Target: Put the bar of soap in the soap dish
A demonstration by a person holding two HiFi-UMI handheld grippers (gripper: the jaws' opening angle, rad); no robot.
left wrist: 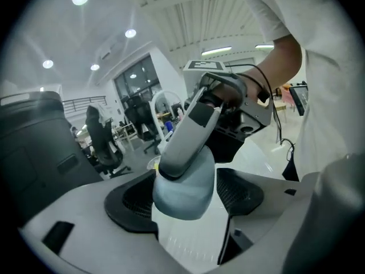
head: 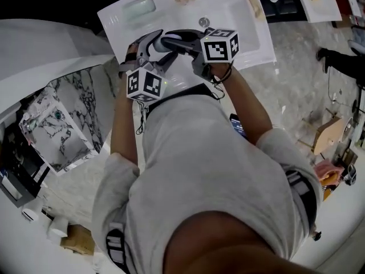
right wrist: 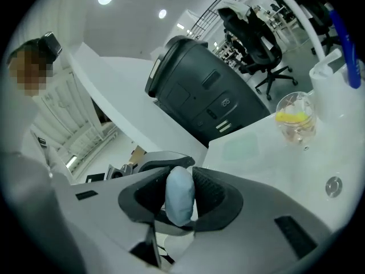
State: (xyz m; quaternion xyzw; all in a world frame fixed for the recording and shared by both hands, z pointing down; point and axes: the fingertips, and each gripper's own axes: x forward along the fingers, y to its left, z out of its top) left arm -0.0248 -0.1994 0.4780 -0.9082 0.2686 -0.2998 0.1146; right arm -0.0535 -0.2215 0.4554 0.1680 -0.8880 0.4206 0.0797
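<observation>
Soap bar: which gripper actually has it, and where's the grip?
The right gripper holds the soap bar, with its pads clamped on the bar's two broad faces. The left gripper stands open around the bar and is not pressing on it.

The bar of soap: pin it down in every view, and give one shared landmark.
Head view: hidden between the left gripper and right gripper.
Left gripper view: bar of soap low centre, between open jaws.
Right gripper view: low centre, clamped in the jaws.
Landmark: soap dish, in head and right gripper views.
</observation>
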